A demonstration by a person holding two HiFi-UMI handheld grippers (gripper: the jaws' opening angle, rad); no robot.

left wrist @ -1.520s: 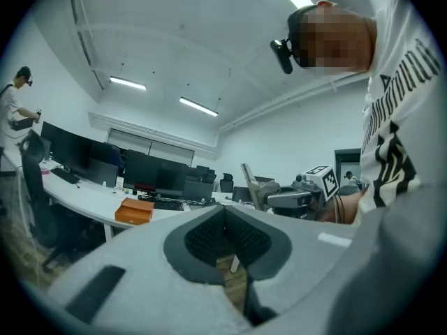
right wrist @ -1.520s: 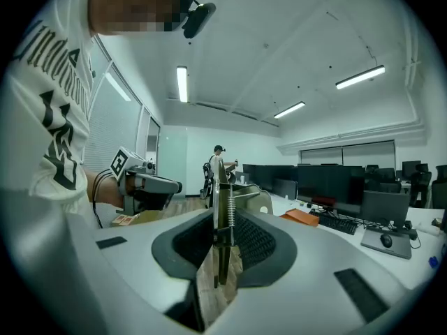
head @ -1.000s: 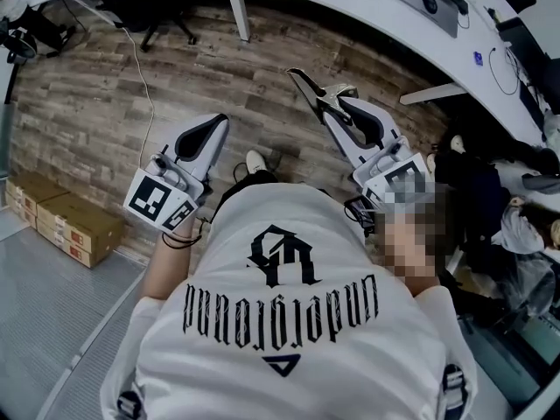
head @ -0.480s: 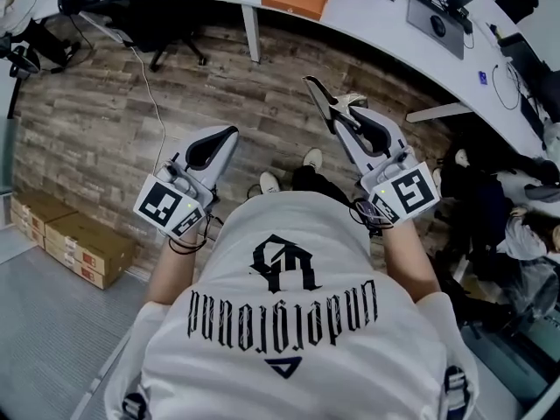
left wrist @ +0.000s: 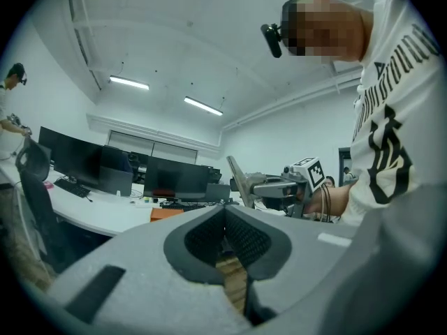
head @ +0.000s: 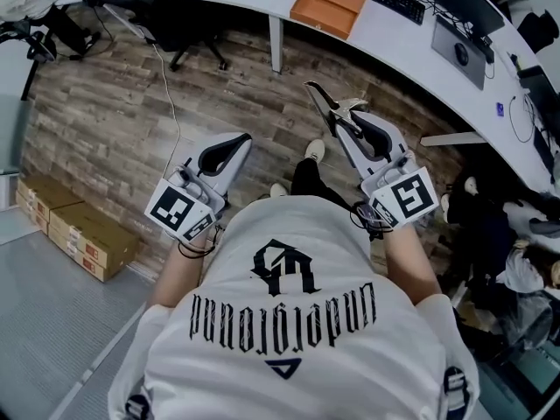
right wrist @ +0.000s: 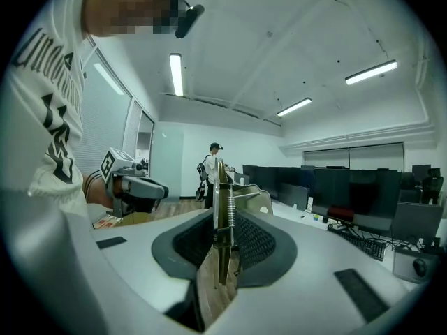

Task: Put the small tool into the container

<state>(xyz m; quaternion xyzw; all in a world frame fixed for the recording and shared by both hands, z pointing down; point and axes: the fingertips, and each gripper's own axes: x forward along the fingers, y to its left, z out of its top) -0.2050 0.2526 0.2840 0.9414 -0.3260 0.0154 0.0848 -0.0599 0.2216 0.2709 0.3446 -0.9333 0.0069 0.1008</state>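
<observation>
The right tongs (head: 352, 122) are clamped on the tool (head: 325, 105), whose sprung end sticks out ahead over the floor (head: 105, 121) — probably so it can go in nose-first. The left tongs (head: 238, 141) are pressed together, empty, held beside as a spare. The table (head: 376, 24) lies ahead — which container is meant, I cannot tell.

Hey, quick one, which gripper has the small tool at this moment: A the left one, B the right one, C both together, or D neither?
B: the small tool, with its coil spring, sits clamped between the jaws of the right gripper, while the jaws of the left gripper meet on nothing.
</observation>
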